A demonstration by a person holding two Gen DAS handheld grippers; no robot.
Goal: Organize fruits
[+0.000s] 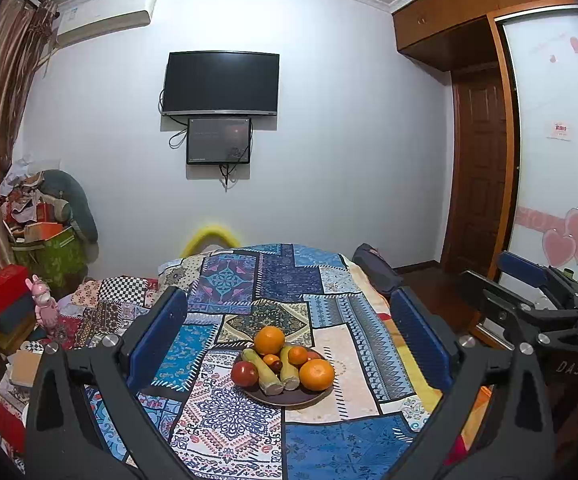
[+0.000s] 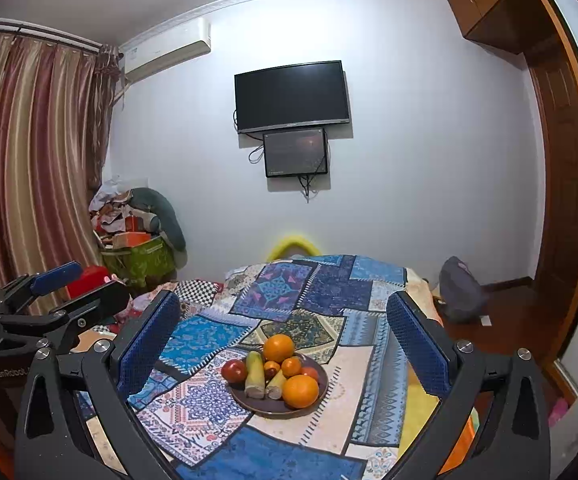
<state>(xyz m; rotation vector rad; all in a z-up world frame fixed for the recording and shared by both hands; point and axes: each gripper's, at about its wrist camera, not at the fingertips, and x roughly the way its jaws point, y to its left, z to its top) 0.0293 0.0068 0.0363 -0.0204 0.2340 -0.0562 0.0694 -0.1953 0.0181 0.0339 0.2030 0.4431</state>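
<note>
A dark round plate [image 1: 285,399] [image 2: 273,410] stands on a patchwork cloth and holds the fruit. On it are a large orange [image 1: 269,340] [image 2: 278,347] at the back, another large orange [image 1: 316,374] [image 2: 300,391] at the front right, a red apple [image 1: 244,373] [image 2: 234,370] at the left, two pale green corn pieces [image 1: 264,372] [image 2: 254,374], and small oranges [image 1: 297,355] [image 2: 291,366]. My left gripper [image 1: 289,340] is open, held above and short of the plate. My right gripper [image 2: 285,340] is open too, at a like distance. Neither holds anything.
The patchwork cloth [image 1: 225,432] [image 2: 193,416] covers a table. The right gripper's body [image 1: 529,300] shows at the right of the left wrist view, the left one's [image 2: 49,304] at the left of the right wrist view. Clutter [image 1: 41,240] and boxes stand left; a bag [image 2: 461,288] lies on the floor right.
</note>
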